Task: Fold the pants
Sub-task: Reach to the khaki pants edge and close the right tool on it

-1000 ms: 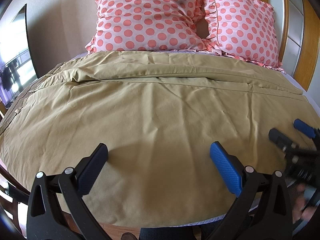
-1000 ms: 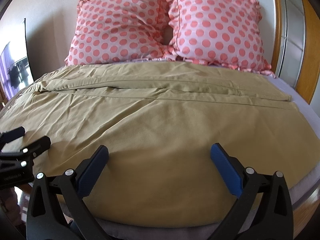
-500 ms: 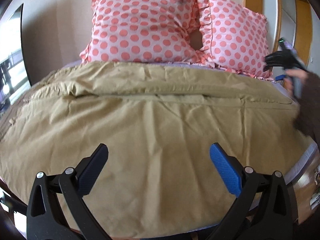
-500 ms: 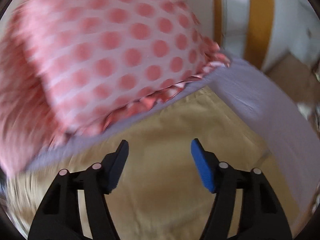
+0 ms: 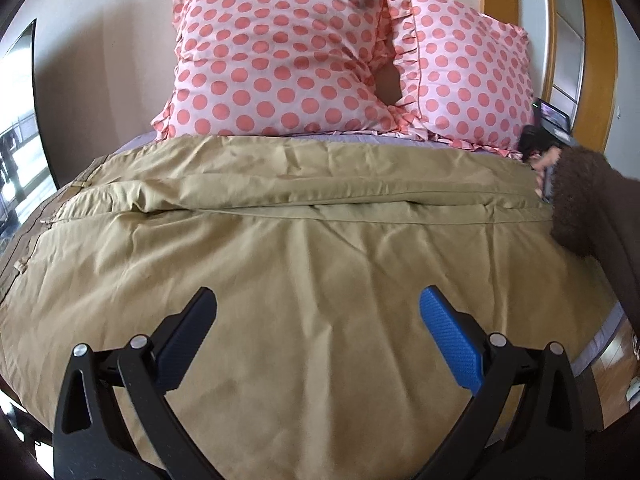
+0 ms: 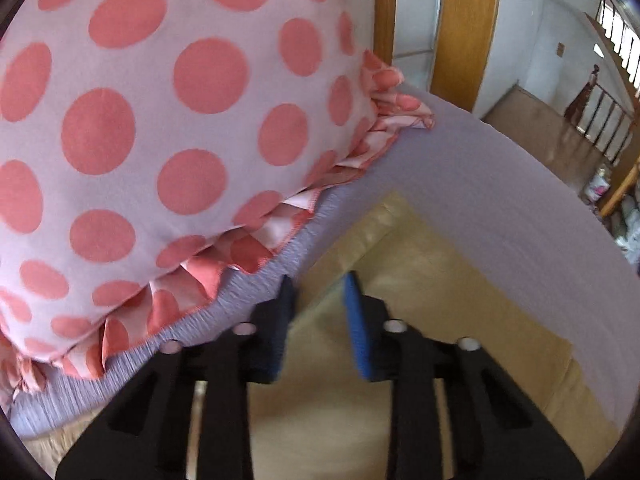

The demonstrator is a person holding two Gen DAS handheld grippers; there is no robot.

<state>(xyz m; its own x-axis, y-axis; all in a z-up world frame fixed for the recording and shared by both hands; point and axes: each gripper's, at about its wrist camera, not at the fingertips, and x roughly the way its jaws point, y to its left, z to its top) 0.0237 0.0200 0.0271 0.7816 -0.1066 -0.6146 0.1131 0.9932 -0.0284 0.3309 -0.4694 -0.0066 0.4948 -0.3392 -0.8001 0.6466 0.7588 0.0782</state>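
Tan pants (image 5: 312, 248) lie spread across the bed, waistband at the left, leg ends at the right. My left gripper (image 5: 316, 324) is open and empty above the near edge of the pants. My right gripper (image 6: 318, 300) has its jaws narrowed to a small gap and sits low over the far hem corner of the pants (image 6: 384, 216), next to a pillow. Whether cloth lies between its pads I cannot tell. In the left wrist view the right gripper (image 5: 538, 148) is mostly hidden by a hand and a brown sleeve.
Two pink polka-dot pillows (image 5: 280, 56) (image 6: 140, 120) stand at the bed's head. The lilac bedsheet (image 6: 500, 208) shows past the pants' hem. A wooden door frame (image 6: 464, 28) and a hallway floor lie to the right. A window (image 5: 16, 128) is at the left.
My right gripper went from the near edge to the far right hem corner and its jaws narrowed from wide open. My left gripper moved a little forward and stayed open.
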